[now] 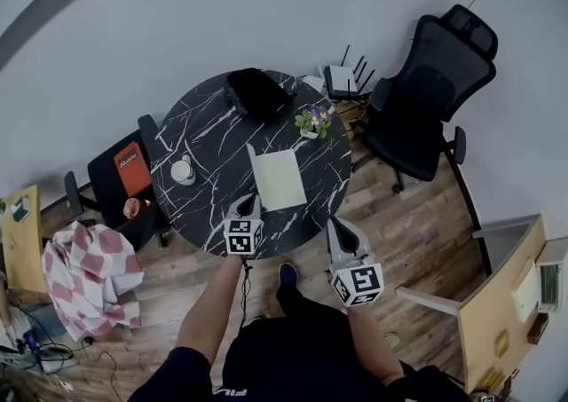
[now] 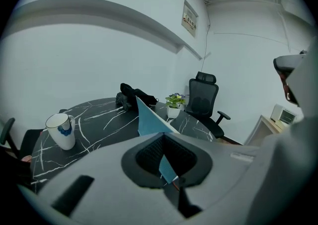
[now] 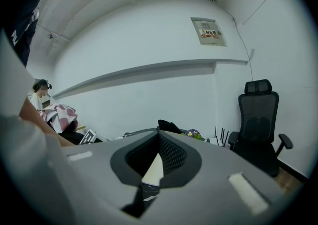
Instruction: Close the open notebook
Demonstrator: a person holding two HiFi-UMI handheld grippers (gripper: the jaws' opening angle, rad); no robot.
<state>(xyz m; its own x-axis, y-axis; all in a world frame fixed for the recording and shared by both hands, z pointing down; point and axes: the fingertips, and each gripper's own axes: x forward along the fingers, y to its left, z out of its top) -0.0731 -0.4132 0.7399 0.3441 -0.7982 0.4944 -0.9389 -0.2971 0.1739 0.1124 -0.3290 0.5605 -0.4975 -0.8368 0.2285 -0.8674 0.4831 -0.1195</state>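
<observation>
The notebook [image 1: 282, 180] lies a little toward the near side of the round black marble table [image 1: 213, 125]. Its pale page is flat on the top and its left leaf stands up almost on edge. The left gripper [image 1: 247, 207] reaches in over the table's near rim. Its jaws are pinched on the lower corner of that raised leaf, and the sheet runs up between them. The right gripper [image 1: 342, 230] hangs just off the table's near-right rim, clear of the top. Its jaws are pressed together with nothing in them. A white mug [image 1: 183, 170] sits at the table's left side, a black bag [image 1: 256, 92] at its far edge, and a small potted plant [image 1: 312, 121] at its far right. A black office chair [image 1: 426, 90] stands beyond the table's right side
</observation>
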